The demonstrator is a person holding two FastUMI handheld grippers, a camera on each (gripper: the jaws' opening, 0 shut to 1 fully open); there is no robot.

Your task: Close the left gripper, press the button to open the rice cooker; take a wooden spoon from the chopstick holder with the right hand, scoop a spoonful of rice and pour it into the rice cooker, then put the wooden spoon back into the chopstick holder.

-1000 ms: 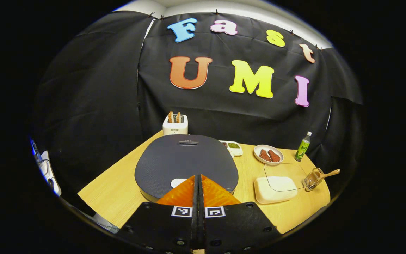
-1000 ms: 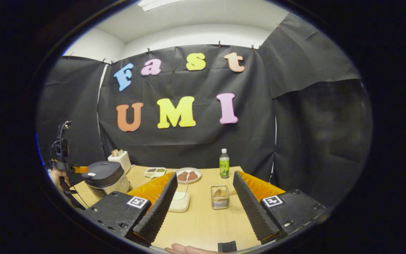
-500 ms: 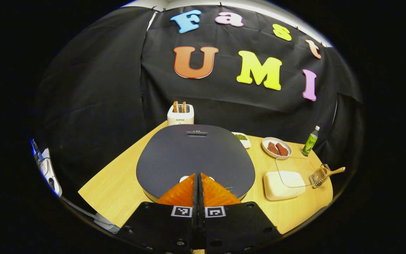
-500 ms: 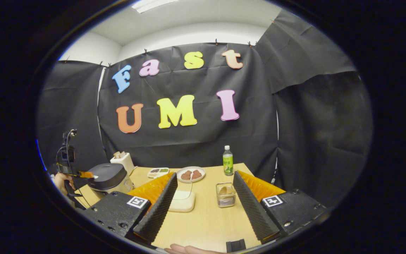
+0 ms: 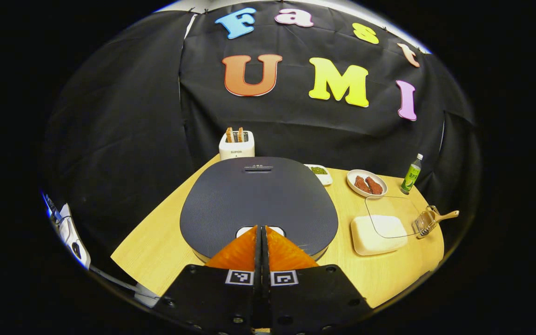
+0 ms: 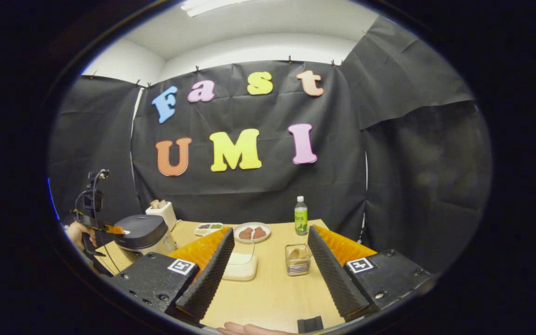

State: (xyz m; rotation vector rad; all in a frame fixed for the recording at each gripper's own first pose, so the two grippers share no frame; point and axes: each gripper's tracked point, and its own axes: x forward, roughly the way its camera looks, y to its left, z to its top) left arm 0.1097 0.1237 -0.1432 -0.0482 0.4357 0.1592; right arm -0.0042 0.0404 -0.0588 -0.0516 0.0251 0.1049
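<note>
The rice cooker (image 5: 258,200) has a dark lid, which is down. My left gripper (image 5: 261,229) is shut, with its tips at the white button (image 5: 245,229) on the lid's front edge. In the right gripper view, the left gripper (image 6: 107,228) and the hand (image 6: 78,232) holding it meet the cooker (image 6: 144,231) at the table's left end. My right gripper (image 6: 270,231) hangs open over the table with nothing between its fingers. Just ahead of it, the wire chopstick holder (image 6: 298,260) holds the wooden spoon (image 6: 295,253). The white rice box (image 6: 240,269) sits to the holder's left.
A toaster (image 5: 236,145) stands behind the cooker. To the right are a small tray (image 5: 318,171), a plate of meat (image 5: 366,183), a green bottle (image 5: 411,168), the rice box with a clear lid (image 5: 377,229), the holder (image 5: 424,223) and the spoon handle (image 5: 448,215).
My left gripper, still shut, has closed in on the cooker's lid and the white button now sits at its tips. The lid has stayed down. The right gripper has barely moved.
</note>
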